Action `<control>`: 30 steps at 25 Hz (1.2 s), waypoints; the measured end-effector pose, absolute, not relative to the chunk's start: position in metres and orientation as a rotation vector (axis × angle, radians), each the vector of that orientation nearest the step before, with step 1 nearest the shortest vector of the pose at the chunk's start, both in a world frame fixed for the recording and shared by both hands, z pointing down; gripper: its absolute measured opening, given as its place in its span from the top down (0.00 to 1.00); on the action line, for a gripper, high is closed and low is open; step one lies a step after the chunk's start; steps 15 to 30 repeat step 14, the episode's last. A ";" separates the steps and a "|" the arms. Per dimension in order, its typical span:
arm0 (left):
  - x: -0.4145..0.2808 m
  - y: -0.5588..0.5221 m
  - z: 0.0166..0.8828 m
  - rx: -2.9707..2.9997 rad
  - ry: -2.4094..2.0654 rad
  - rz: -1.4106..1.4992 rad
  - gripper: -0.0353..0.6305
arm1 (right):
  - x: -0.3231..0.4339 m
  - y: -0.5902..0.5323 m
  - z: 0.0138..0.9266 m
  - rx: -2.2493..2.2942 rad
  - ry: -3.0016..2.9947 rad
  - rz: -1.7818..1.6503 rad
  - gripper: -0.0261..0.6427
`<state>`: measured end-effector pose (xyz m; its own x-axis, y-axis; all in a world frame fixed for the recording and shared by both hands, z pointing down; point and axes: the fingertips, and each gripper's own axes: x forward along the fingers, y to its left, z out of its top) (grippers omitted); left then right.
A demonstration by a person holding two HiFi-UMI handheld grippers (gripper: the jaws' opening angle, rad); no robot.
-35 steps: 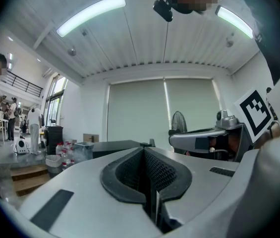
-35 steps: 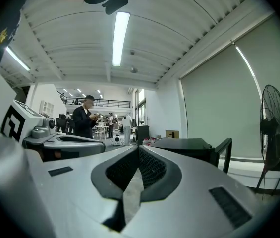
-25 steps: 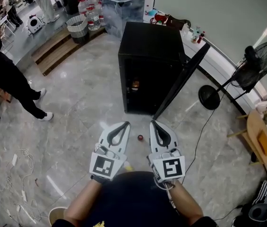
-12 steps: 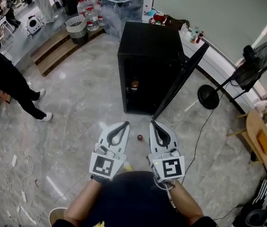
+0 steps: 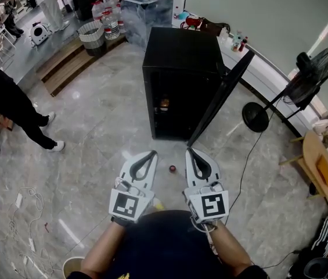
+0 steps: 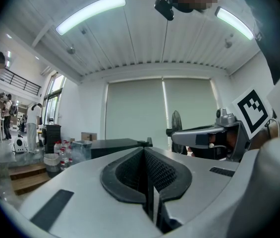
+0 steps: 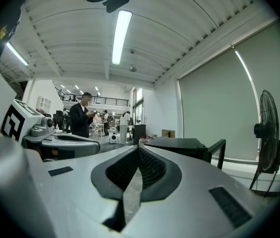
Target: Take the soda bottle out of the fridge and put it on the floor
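- L gripper [image 5: 152, 154] & R gripper [image 5: 190, 152]: held level, side by side above the floor [image 5: 94, 121], both pointing at the fridge [image 5: 181, 51]. Fingers of each pressed together w/ nothing between them; each gripper's own view shows its mesh pads meeting.
- Fridge stands well ahead of the tips. Its door [image 5: 222, 97] is swung wide to the right, inside dark.
- Small orange-brown thing [image 5: 165, 103] on a shelf inside is prob. the soda bottle, but it's too small & dim to be sure.
- Small red round thing [image 5: 172, 168] lies on the floor between the two grippers, near their tips. Could be a cap seen from above, can't tell.
- Scene fits 2 stages: bottle on the shelf w/ hands parked in front, or bottle down on the floor & hands clear of it. Pics don't settle which.
- Doing it well either way:
  - keep both tips off the red thing so it isn't nudged
  - stay left of the door's edge
  - keep the grippers level & apart so they don't clash
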<state>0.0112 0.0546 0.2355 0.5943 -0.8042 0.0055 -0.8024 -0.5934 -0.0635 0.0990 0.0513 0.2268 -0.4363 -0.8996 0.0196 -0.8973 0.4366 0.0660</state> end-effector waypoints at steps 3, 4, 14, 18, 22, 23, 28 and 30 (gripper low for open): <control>0.011 0.058 0.239 -2.781 1.397 -0.050 0.92 | 0.108 0.052 0.229 1.652 -2.595 -0.075 0.97; 0.010 0.061 0.240 -2.794 1.407 -0.048 0.92 | 0.112 0.052 0.229 1.646 -2.587 -0.082 0.97; 0.025 0.062 0.282 -2.848 1.350 -0.099 0.92 | 0.136 0.043 0.231 1.530 -2.592 -0.247 0.97; 0.025 0.062 0.282 -2.848 1.350 -0.099 0.92 | 0.136 0.043 0.231 1.530 -2.592 -0.247 0.97; 0.025 0.062 0.282 -2.848 1.350 -0.099 0.92 | 0.136 0.043 0.231 1.530 -2.592 -0.247 0.97; 0.025 0.062 0.282 -2.848 1.350 -0.099 0.92 | 0.136 0.043 0.231 1.530 -2.592 -0.247 0.97; 0.025 0.062 0.282 -2.848 1.350 -0.099 0.92 | 0.136 0.043 0.231 1.530 -2.592 -0.247 0.97; 0.025 0.062 0.282 -2.848 1.350 -0.099 0.92 | 0.136 0.043 0.231 1.530 -2.592 -0.247 0.97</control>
